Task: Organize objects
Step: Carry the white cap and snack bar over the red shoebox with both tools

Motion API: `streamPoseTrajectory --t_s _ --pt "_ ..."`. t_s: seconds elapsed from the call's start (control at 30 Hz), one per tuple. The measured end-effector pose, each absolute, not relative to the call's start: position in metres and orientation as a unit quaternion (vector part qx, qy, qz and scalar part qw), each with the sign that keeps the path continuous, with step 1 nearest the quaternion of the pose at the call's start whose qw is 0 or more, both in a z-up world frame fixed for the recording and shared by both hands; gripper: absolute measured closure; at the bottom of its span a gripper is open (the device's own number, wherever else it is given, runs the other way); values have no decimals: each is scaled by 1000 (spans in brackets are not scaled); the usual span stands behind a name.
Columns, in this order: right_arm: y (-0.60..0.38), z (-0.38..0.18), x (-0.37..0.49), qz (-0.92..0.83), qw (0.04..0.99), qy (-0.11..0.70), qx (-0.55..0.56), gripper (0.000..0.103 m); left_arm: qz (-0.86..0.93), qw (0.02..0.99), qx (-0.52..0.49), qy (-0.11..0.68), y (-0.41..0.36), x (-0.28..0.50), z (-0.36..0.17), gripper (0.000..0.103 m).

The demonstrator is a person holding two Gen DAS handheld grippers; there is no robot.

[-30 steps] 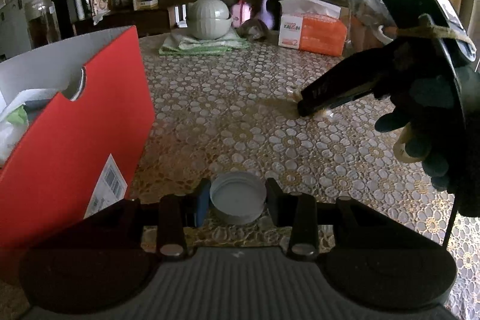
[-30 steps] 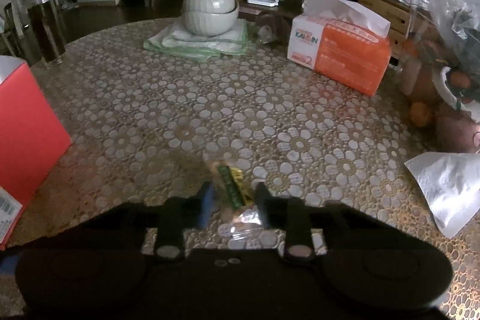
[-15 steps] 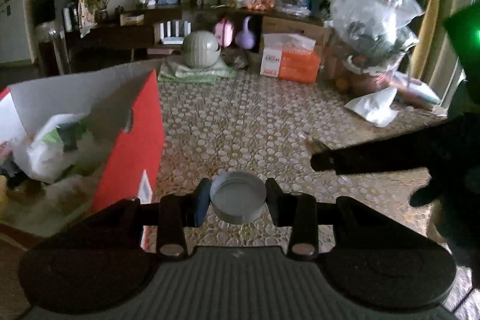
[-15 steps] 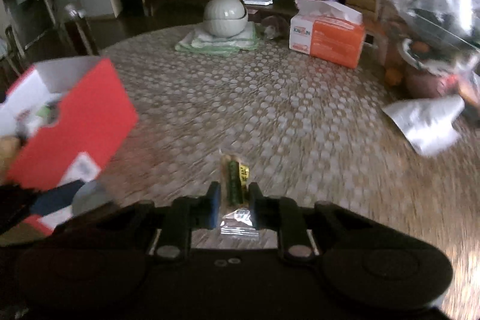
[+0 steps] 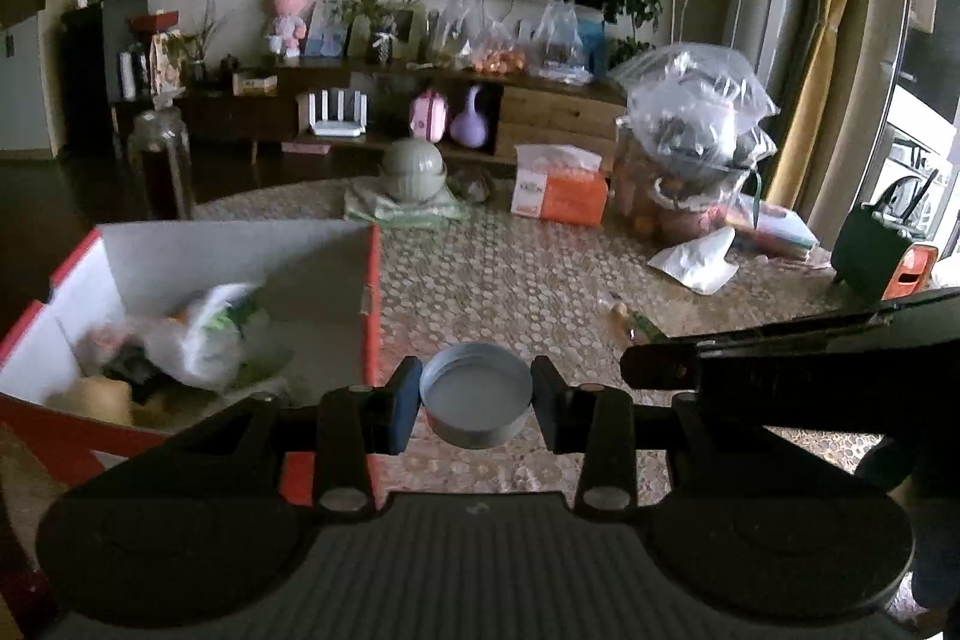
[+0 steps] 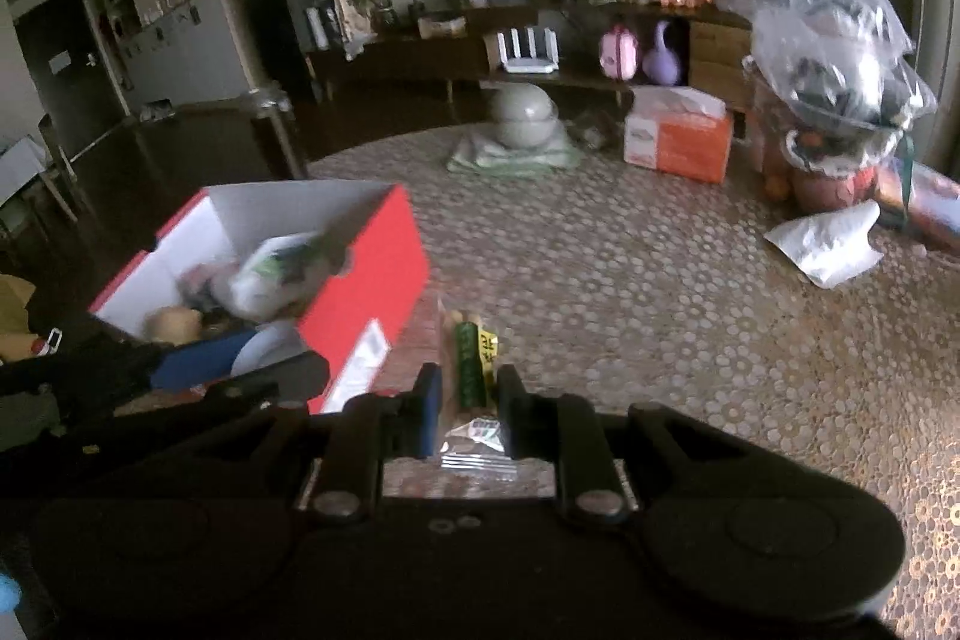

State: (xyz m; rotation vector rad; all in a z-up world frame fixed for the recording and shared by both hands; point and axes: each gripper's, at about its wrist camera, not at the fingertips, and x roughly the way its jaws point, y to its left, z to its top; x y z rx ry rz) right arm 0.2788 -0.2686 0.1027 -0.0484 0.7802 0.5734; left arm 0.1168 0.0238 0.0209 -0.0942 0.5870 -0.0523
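Note:
My left gripper (image 5: 475, 403) is shut on a round grey lid (image 5: 477, 400), held above the table just right of the red box (image 5: 372, 304). The box is open at the top and holds a white bag and other items. My right gripper (image 6: 469, 409) is shut on a clear snack packet (image 6: 474, 370) with a green stick inside. It hangs above the table to the right of the red box (image 6: 366, 292). In the left wrist view the right gripper (image 5: 648, 361) reaches in from the right, the packet sticking out past its tips.
A lace-patterned cloth (image 6: 630, 292) covers the table. At the far side stand stacked grey bowls (image 5: 414, 169) on a green cloth, an orange tissue box (image 5: 558, 196) and a stuffed clear plastic bag (image 5: 690, 130). A white wrapper (image 5: 696, 262) lies at right.
Both grippers have risen from the tabletop with the lid and the packet and moved toward the red box. The box's inside now shows in both views.

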Motion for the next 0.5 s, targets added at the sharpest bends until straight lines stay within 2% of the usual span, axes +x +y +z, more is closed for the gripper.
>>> streamPoseTrajectory --t_s 0.5 --pt "-185 126 232 300 884 354 -57 84 9 959 -44 279 104 85 46 65"
